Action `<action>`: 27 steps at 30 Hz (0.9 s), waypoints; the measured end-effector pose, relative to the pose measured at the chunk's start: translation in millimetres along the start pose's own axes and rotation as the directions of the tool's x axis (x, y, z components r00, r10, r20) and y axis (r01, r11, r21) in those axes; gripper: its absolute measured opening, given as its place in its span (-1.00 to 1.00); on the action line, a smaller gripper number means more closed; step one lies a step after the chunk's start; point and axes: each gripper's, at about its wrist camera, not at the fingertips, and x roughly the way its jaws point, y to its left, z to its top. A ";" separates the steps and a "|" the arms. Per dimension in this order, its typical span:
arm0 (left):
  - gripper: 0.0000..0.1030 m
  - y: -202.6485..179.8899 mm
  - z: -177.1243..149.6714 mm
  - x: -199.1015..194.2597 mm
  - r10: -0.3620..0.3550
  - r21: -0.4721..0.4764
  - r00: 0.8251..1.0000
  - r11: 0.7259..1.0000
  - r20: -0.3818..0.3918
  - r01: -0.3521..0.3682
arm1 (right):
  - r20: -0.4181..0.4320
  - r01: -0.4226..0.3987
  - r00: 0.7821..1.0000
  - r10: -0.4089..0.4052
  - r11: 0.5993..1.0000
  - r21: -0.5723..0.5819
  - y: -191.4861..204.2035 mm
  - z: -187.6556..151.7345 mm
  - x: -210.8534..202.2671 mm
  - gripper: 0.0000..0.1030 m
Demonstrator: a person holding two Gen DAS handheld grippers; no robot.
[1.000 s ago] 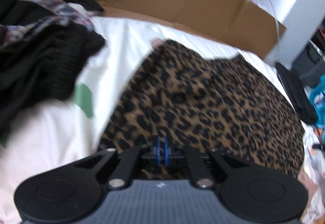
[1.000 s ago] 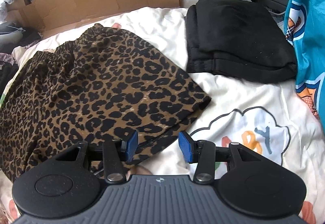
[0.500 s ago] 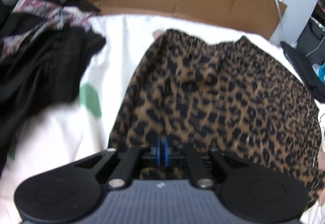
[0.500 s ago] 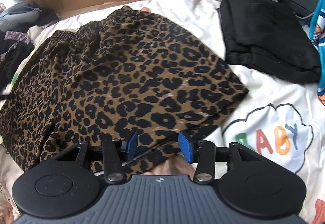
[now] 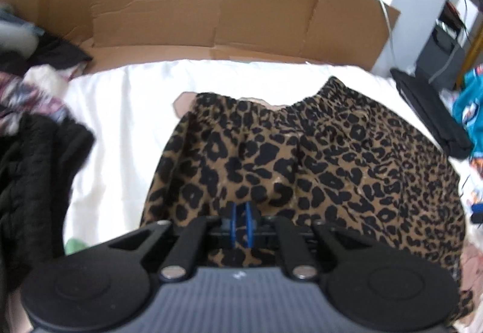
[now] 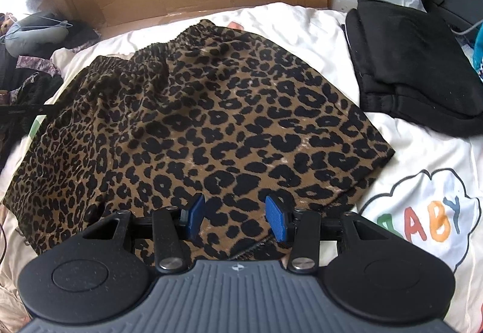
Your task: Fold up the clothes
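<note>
Across the middle of the bed [image 6: 422, 158] lies the leopard skirt [image 6: 211, 121], thin, limp and light. Left tool [image 5: 240, 219] pinches its near hem; right tool [image 6: 235, 219] gapes empty over it. Grip hem corners; loose cloth sags.

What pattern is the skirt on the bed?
Leopard print, black spots on brown, on the skirt; clearest in the right wrist view.

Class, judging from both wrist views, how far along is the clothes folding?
Done: a black garment lies folded on the bed sheet. In hand: the leopard skirt, left gripper shut at its hem, right gripper open over it. Left: the dark pile.
</note>
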 end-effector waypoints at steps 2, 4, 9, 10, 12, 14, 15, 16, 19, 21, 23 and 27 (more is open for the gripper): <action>-0.86 -7.7 2.4 9.3 -0.009 0.015 1.000 1.000 -0.005 0.009 | 0.003 -0.002 1.000 0.002 1.000 0.000 1.2 0.8 -0.5 0.00; -0.86 -11.6 3.7 17.4 -0.013 0.023 1.000 1.000 -0.007 0.013 | 0.006 -0.005 1.000 0.005 1.000 0.000 2.3 1.5 -1.1 0.00; -0.86 -11.6 4.6 43.3 -0.005 0.007 0.999 1.000 -0.036 0.005 | 0.012 -0.009 1.000 0.009 1.000 -0.001 4.2 2.3 -2.2 0.00; -0.86 -9.9 4.1 49.5 -0.001 -0.001 0.999 1.000 -0.049 0.000 | 0.011 -0.008 1.000 0.008 1.000 0.000 3.8 1.5 -2.2 0.00; -0.89 -4.8 1.9 60.5 0.018 -0.009 0.998 1.000 -0.061 -0.019 | 0.008 -0.007 1.000 0.007 1.000 0.000 2.9 0.0 -2.4 0.00; -0.93 0.2 1.4 64.5 0.019 -0.021 0.999 1.000 -0.039 -0.020 | 0.006 -0.006 1.000 0.006 1.000 0.000 2.0 -1.5 -2.5 0.00; -0.95 1.6 2.9 64.6 0.020 -0.031 0.999 0.999 -0.040 -0.021 | 0.005 -0.005 1.000 0.005 1.000 0.000 1.6 -2.3 -2.5 0.00; -0.94 2.3 4.4 63.7 0.024 -0.039 0.999 0.999 -0.038 -0.025 | 0.004 -0.004 1.000 0.004 1.000 0.000 1.2 -3.1 -2.6 0.00; -0.92 1.3 9.2 52.9 0.028 -0.051 1.000 0.998 -0.012 -0.029 | 0.000 -0.004 1.000 0.004 1.000 -0.006 0.6 -5.3 -2.0 0.00; -0.92 0.8 13.4 45.5 0.014 -0.060 1.000 0.998 0.015 -0.013 | -0.006 -0.003 1.000 0.003 1.000 -0.006 -0.3 -6.2 -0.1 0.00; -0.92 -0.2 18.1 39.4 -0.001 -0.065 0.999 0.998 0.043 0.004 | -0.012 0.000 1.000 0.000 1.000 -0.007 -0.9 -7.2 1.8 0.00; -0.92 -10.3 27.2 43.8 -0.044 -0.054 0.997 0.997 0.068 0.047 | -0.029 0.011 1.000 -0.011 1.000 -0.013 -0.4 -8.1 6.0 0.00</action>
